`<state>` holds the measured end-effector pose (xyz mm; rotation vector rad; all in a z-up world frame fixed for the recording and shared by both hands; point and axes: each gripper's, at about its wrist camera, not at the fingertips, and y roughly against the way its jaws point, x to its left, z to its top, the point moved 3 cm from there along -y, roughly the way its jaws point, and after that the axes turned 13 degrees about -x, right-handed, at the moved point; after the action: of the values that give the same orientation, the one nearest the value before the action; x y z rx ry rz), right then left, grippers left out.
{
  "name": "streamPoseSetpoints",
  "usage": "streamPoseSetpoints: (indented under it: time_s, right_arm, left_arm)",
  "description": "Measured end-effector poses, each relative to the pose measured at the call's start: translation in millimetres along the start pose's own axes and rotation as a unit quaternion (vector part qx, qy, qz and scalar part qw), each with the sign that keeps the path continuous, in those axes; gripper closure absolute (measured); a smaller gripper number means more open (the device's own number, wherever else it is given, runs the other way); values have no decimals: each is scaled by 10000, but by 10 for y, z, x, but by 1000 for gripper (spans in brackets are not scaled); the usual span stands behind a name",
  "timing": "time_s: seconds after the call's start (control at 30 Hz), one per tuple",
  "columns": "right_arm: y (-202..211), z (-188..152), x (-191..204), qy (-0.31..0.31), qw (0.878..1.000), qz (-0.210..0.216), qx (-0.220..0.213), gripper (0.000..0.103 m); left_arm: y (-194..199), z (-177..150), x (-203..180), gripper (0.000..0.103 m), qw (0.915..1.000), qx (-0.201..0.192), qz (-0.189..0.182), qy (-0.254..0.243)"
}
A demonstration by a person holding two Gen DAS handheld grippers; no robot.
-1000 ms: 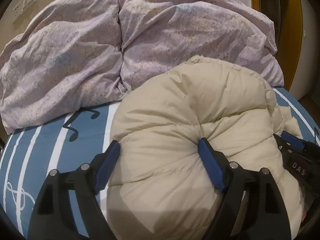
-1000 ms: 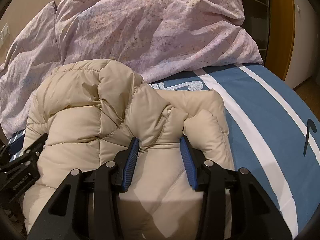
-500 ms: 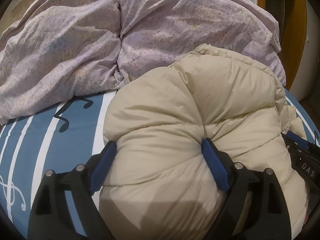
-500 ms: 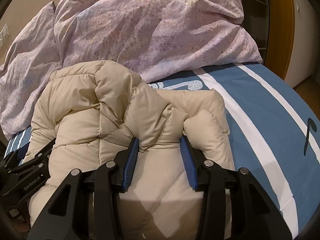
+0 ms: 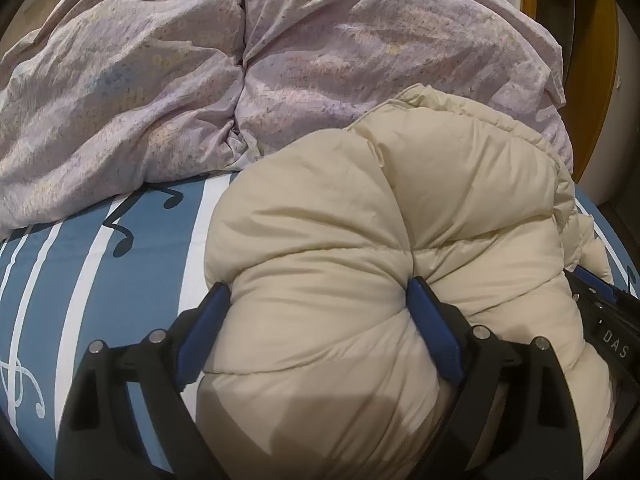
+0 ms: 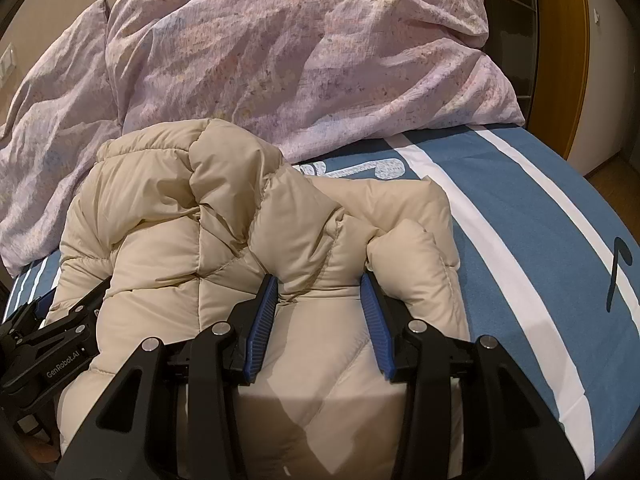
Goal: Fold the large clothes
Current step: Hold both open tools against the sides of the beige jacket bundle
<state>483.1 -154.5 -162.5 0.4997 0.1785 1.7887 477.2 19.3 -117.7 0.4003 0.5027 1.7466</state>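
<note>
A cream puffer jacket [image 5: 384, 216] lies bunched on the blue striped bed, its near part raised and curled over toward the pillows. My left gripper [image 5: 316, 300] is shut on a thick roll of the jacket at its left side. In the right wrist view the jacket [image 6: 168, 240] fills the lower left, and my right gripper [image 6: 318, 284] is shut on a padded fold near its right edge. The left gripper [image 6: 52, 344] shows at the lower left of that view, the right gripper [image 5: 608, 320] at the far right of the left wrist view.
Pink-lilac floral pillows [image 5: 200, 80] are piled just behind the jacket, also in the right wrist view [image 6: 304, 56]. The blue sheet with white stripes [image 6: 540, 220] runs to the right. A wooden door frame [image 6: 576, 60] and floor lie beyond the bed's right edge.
The left gripper has carried its roll of jacket forward toward the pillows, and the jacket's left side has risen and curled over. The right gripper has stayed nearly still.
</note>
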Motion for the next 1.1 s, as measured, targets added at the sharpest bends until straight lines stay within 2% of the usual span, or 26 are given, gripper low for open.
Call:
streamPoseSetpoints:
  time_s: [0.77,0.93,1.0,1.07,1.1]
  right_arm:
    - [2,10,4,-14,10000,25,19,58]
    - [29,54,0,18,9997,87,213,57]
    - [168,86,-73,-180,9990,300,275,53]
    - [341,126,-167,-455,9969,582,284,32]
    - [454,148,-234,-561,9959,667,228,27]
  left_arm:
    - [11,-44,43,11,9999,-88,13,112]
    - [152,-48,60,11,10000,20,34,83]
    - [366,-44,131,12,9995,28,-240,200]
    - [580,-28,249,12,9987,-55,-413,302]
    - [675,-18,319,12,9983,-100,-462,337]
